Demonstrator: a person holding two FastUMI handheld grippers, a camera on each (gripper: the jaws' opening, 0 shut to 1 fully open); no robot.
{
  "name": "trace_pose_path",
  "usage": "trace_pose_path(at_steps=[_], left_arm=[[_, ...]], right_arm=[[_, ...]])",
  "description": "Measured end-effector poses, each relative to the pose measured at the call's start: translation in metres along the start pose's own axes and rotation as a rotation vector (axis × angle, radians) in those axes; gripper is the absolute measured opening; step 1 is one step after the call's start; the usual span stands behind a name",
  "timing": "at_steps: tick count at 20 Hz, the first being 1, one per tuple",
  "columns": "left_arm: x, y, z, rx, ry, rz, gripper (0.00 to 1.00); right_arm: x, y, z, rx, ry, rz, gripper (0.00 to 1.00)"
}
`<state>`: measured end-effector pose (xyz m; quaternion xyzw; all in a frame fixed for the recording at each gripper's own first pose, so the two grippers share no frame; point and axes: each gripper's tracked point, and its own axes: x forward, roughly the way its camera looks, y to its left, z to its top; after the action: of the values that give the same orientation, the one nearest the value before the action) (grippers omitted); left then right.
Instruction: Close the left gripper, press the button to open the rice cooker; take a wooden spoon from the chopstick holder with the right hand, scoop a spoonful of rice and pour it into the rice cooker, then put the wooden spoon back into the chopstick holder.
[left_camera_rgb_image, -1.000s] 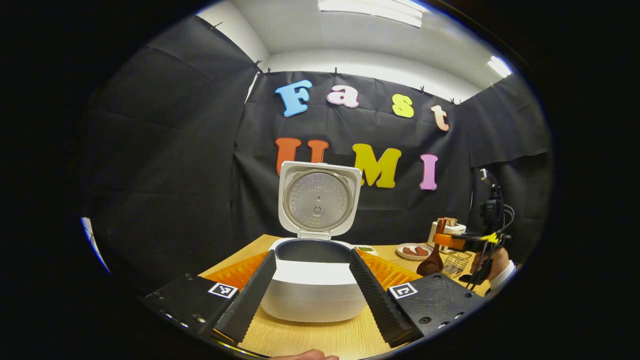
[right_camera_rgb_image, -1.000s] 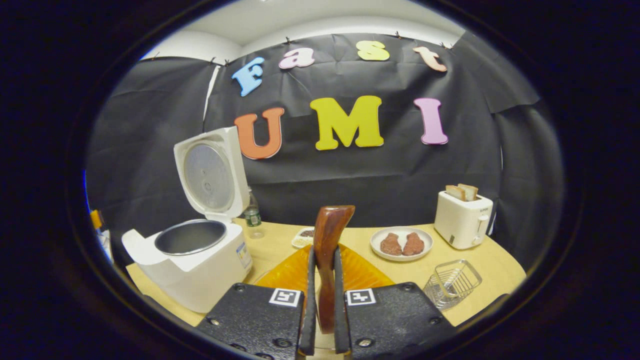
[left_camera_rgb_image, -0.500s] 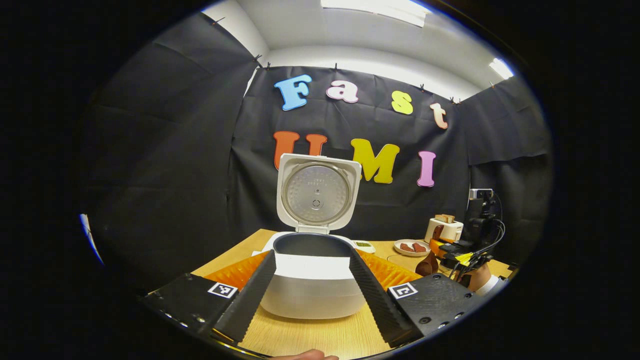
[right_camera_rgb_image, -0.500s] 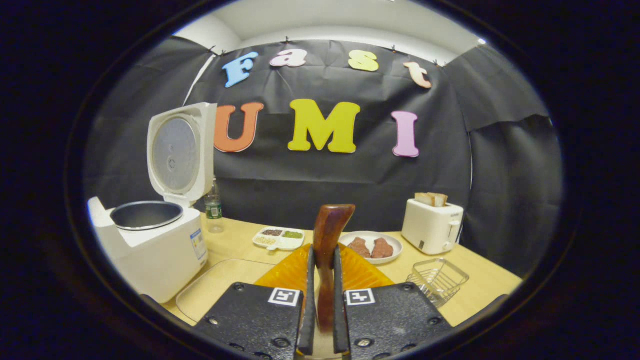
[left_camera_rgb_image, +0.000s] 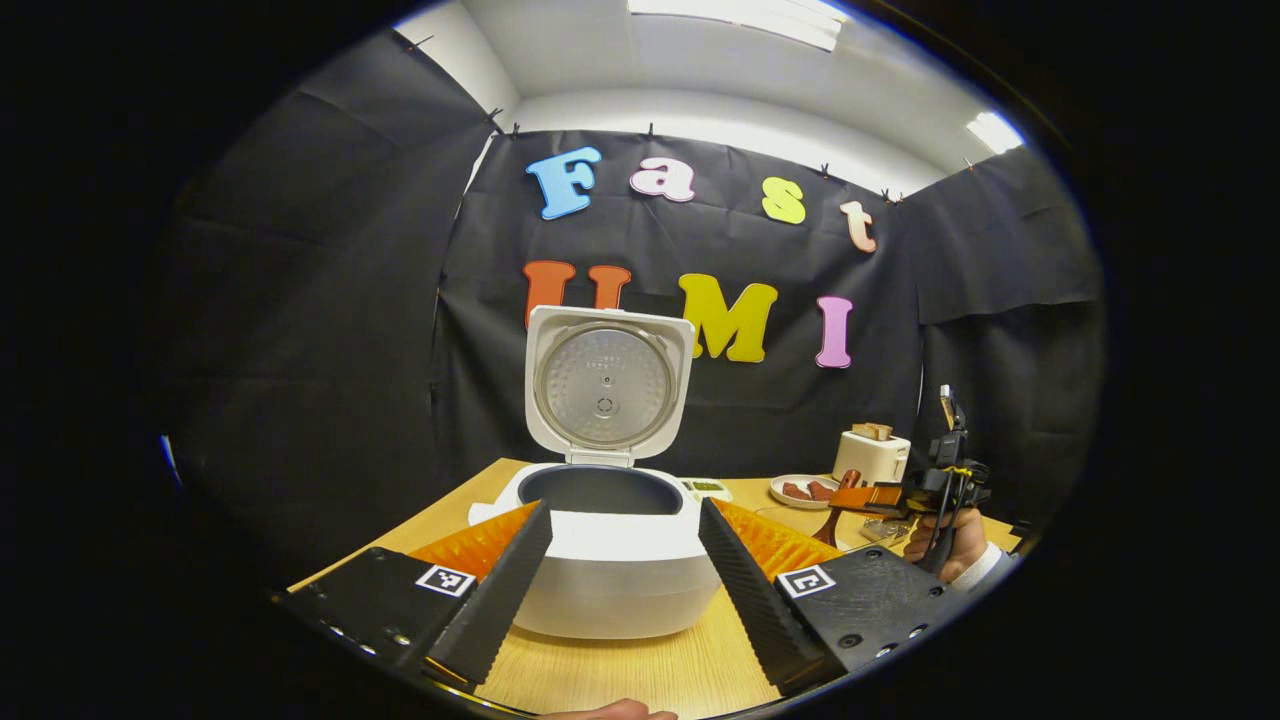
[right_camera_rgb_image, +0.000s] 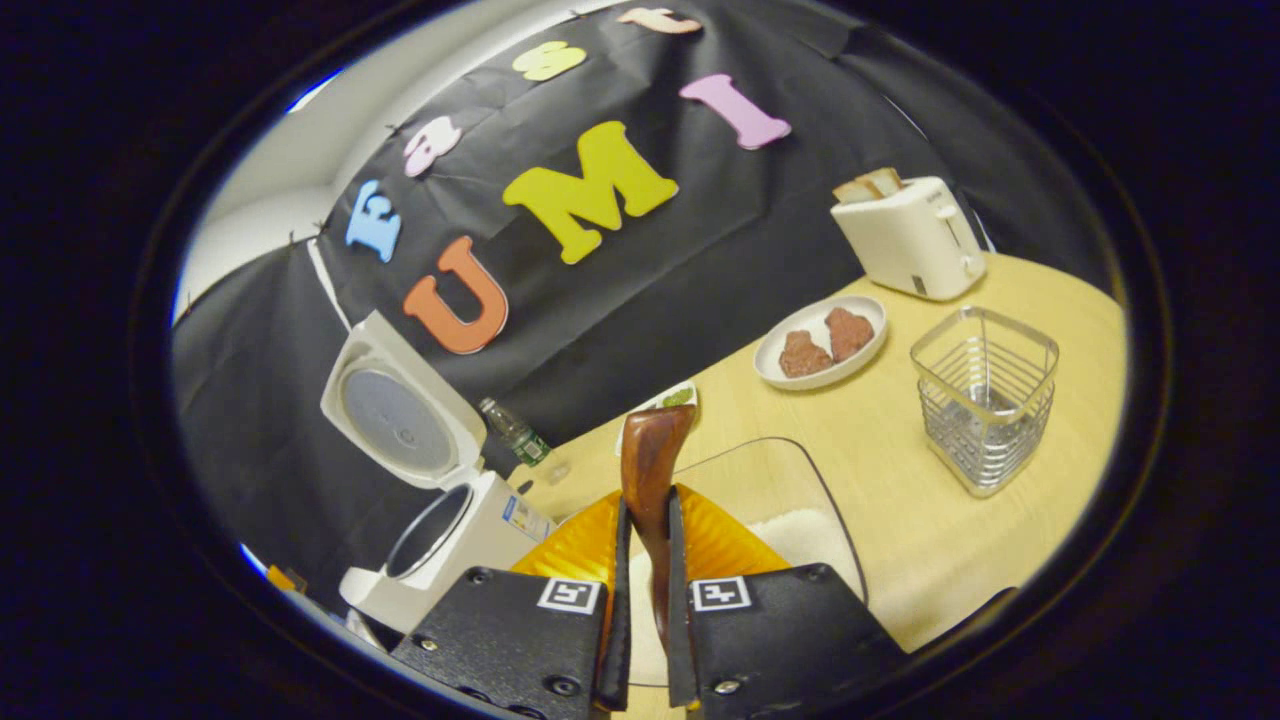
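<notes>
The white rice cooker (left_camera_rgb_image: 605, 585) stands open with its lid (left_camera_rgb_image: 604, 385) upright and its pot empty. My left gripper (left_camera_rgb_image: 622, 508) is open, with one finger on each side of the cooker as seen in the left gripper view. My right gripper (right_camera_rgb_image: 647, 500) is shut on the dark wooden spoon (right_camera_rgb_image: 652, 450), whose handle sticks up between the fingers. It hangs tilted over a clear tray of white rice (right_camera_rgb_image: 800, 530). The wire chopstick holder (right_camera_rgb_image: 985, 400) stands empty to the right. Farther off are the right gripper (left_camera_rgb_image: 875, 497), the spoon (left_camera_rgb_image: 828, 520) and the hand (left_camera_rgb_image: 945, 535).
A plate with two pieces of meat (right_camera_rgb_image: 820, 340) and a white toaster (right_camera_rgb_image: 905, 235) holding bread stand at the back of the wooden table. A small dish (right_camera_rgb_image: 665, 400) and a bottle (right_camera_rgb_image: 512, 432) sit near the cooker (right_camera_rgb_image: 445, 520).
My right gripper has rolled and tipped downward with the spoon, coming lower over the rice tray. The left gripper has shifted slightly, and the cooker now sits a little left in its view.
</notes>
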<state>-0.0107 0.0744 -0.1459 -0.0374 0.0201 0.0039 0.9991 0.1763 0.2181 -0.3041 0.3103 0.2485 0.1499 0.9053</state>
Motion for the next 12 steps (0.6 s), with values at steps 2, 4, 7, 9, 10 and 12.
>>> trace_pose_path(at_steps=[2,4,7,9,10,12], left_arm=[[0.001,-0.003,-0.001,-0.002,0.012,-0.002,0.94],[0.002,-0.008,-0.003,0.003,0.023,-0.008,0.95],[0.001,-0.01,-0.003,0.032,0.028,-0.008,0.95],[0.0,-0.012,-0.003,0.047,0.033,-0.006,0.95],[0.0,-0.013,-0.005,0.051,0.036,-0.004,0.95],[0.002,-0.014,-0.01,0.05,0.049,-0.002,0.95]], right_arm=[[0.001,0.002,0.001,0.142,0.031,0.053,0.2],[-0.002,0.009,0.007,0.267,0.051,0.111,0.19],[-0.014,0.006,0.03,0.336,-0.007,0.14,0.19],[-0.02,0.0,0.045,0.386,-0.046,0.151,0.19],[-0.024,-0.002,0.05,0.425,-0.056,0.161,0.2],[-0.031,-0.004,0.058,0.513,-0.075,0.2,0.19]])
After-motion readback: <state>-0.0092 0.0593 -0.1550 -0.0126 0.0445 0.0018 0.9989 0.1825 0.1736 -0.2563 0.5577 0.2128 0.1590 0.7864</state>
